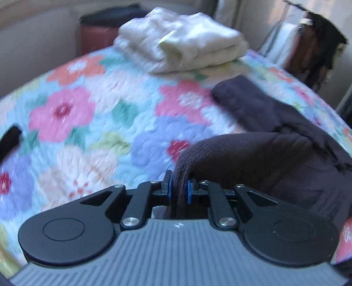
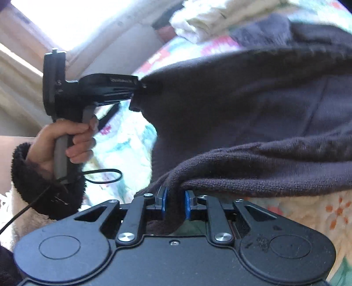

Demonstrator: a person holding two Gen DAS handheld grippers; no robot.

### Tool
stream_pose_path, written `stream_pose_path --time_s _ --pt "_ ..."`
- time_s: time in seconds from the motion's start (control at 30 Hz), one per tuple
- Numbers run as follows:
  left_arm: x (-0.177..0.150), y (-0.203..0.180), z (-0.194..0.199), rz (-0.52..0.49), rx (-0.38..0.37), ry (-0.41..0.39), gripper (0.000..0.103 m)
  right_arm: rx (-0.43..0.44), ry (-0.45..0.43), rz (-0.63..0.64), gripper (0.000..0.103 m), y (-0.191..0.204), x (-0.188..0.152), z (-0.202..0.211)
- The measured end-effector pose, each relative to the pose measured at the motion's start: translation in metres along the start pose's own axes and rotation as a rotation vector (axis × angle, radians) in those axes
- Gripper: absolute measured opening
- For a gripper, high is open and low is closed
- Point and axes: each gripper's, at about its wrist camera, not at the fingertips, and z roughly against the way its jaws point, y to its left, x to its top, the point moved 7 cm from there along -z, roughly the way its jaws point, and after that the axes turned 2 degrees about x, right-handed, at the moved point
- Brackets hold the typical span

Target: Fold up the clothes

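Note:
A dark purple knit garment (image 1: 259, 154) lies partly on the floral quilt (image 1: 92, 123) and is lifted at one edge. My left gripper (image 1: 179, 187) is shut on a fold of that edge, its blue pads pinching the cloth. In the right wrist view my right gripper (image 2: 175, 202) is shut on another part of the same garment (image 2: 253, 114), which hangs stretched between both grippers above the quilt (image 2: 125, 145). The left gripper (image 2: 137, 94) shows there too, held in a hand at the left, its tips buried in the cloth.
A folded cream garment (image 1: 182, 41) lies at the far end of the bed; it also shows in the right wrist view (image 2: 204, 19). A dark red box (image 1: 96, 37) stands behind it. Hanging clothes (image 1: 316, 46) are at the far right. A black cable (image 2: 103, 176) loops below the hand.

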Motion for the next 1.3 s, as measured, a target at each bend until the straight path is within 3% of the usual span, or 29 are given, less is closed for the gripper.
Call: stream_pose_path --time_s 0.07,0.17,0.33,0.43,0.5,0.63,0.8,0.9,1.03,1.13,1.2,1.23,1.3 --pt "-0.001 0.004 -0.003 0.009 0.035 0.009 0.019 -0.018 0.008 -0.023 0.03 -0.007 -0.008 0.002" --pt "0.006 0.003 0.014 0.006 0.039 -0.064 0.02 0.016 -0.043 -0.074 0.033 -0.019 -0.016 0.026" --pt "0.003 -0.036 0.027 -0.051 -0.108 -0.074 0.02 -0.061 -0.192 -0.129 0.038 -0.058 -0.013 0.084" --pt "-0.018 -0.084 0.024 -0.116 -0.289 0.006 0.033 -0.179 -0.266 -0.143 0.04 -0.088 -0.014 0.121" --pt "-0.04 -0.119 0.014 -0.152 -0.389 0.086 0.035 -0.246 -0.309 -0.175 0.04 -0.109 -0.019 0.142" --pt "-0.094 -0.188 -0.005 -0.294 -0.484 0.22 0.035 -0.348 -0.342 -0.216 0.04 -0.145 -0.031 0.167" --pt "-0.133 -0.238 -0.019 -0.419 -0.477 0.254 0.038 -0.444 -0.356 -0.253 0.04 -0.183 -0.042 0.17" --pt "-0.136 -0.249 -0.017 -0.426 -0.5 0.235 0.044 -0.435 -0.405 -0.319 0.041 -0.207 -0.045 0.17" --pt "-0.137 -0.249 -0.021 -0.406 -0.505 0.242 0.045 -0.448 -0.516 -0.437 0.056 -0.236 -0.05 0.177" --pt "-0.135 -0.244 -0.027 -0.393 -0.502 0.252 0.045 -0.387 -0.586 -0.565 0.059 -0.258 -0.048 0.172" --pt "-0.135 -0.244 -0.031 -0.393 -0.493 0.254 0.045 -0.395 -0.591 -0.534 0.06 -0.258 -0.041 0.166" --pt "-0.135 -0.244 -0.033 -0.391 -0.489 0.258 0.045 -0.4 -0.593 -0.516 0.049 -0.258 -0.037 0.163" --pt "-0.135 -0.244 -0.034 -0.393 -0.49 0.263 0.045 -0.468 -0.561 -0.381 0.009 -0.246 -0.03 0.166"
